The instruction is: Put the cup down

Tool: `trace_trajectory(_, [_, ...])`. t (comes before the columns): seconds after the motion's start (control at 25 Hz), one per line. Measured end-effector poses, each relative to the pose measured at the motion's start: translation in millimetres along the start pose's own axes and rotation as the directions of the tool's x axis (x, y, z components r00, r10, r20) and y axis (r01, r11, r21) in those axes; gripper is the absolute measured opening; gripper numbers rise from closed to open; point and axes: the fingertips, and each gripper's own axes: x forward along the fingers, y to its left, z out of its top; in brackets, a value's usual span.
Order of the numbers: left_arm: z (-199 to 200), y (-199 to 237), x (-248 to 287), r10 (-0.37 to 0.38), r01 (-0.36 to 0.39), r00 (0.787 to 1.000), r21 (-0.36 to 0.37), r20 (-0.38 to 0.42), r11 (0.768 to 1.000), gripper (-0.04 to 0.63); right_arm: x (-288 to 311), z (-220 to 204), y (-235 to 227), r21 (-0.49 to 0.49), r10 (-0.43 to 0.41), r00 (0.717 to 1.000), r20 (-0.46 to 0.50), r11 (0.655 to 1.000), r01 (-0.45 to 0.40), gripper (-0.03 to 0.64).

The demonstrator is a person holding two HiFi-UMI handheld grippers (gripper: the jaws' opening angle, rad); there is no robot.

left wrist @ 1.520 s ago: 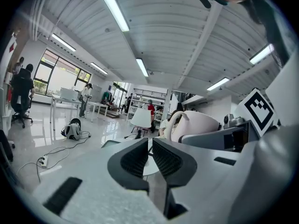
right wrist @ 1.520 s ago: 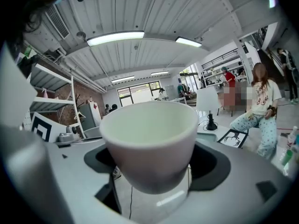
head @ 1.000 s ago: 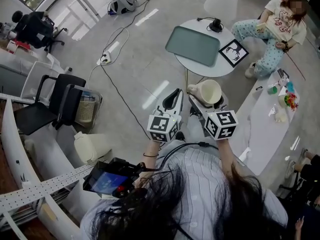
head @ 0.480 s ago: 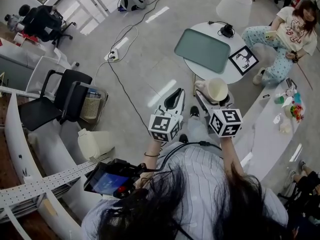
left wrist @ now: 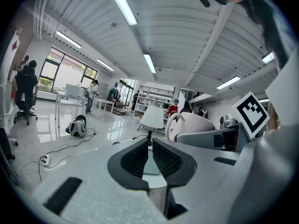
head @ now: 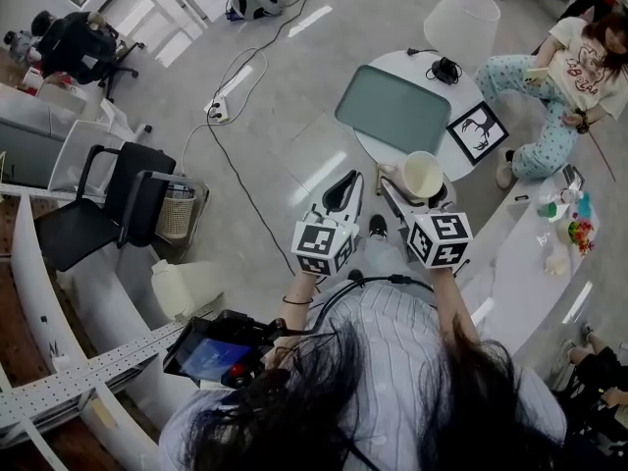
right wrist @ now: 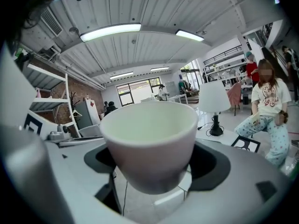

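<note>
Finding one: my right gripper point(head: 404, 189) was clamped on the cup point(head: 423, 175), one jaw against each side of the lower wall. The right gripper view confirmed the grip, with the cup point(right wrist: 149, 141) filling the space between the jaws of the right gripper point(right wrist: 152, 171).

Finding two: the cup was held upright, mouth upward and long axis vertical. It looked empty. Its handle pointed away from my right gripper, toward my left gripper point(head: 343, 192).

Finding three: my left gripper point(left wrist: 150, 155) was clenched on nothing, jaws pressed together. It hung just beside the cup point(left wrist: 198, 125) without touching it.

Finding four: the cup was off any surface, with bare floor visible beneath it in the right gripper view. The round table point(head: 412, 62) lay ahead of my right gripper, its near edge just beyond the cup. A green tray point(head: 392, 106) sat farther ahead on that table.

Assessment: the right gripper, being the one loaded, was the one to act. The cup needed carrying forward and lowering with its axis kept vertical. How high it stood above the table could not be established from these views.
</note>
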Motion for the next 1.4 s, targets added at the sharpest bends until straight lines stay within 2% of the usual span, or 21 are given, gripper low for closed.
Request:
trace_trajectory(0.72, [15.2, 21.8, 114.6, 0.001, 0.001, 0.997, 0.029, -0.071, 1.0, 0.04, 76.5, 17.0, -92.2, 0.079, -0.008, 0.999, -0.037, 0.997, 0.01, 0.417])
trace_trajectory(1.4, [21.6, 25.3, 163.3, 0.011, -0.005, 0.995, 0.062, -0.103, 0.998, 0.04, 107.8, 16.4, -130.9, 0.103, 0.005, 0.998, -0.068, 0.995, 0.002, 0.417])
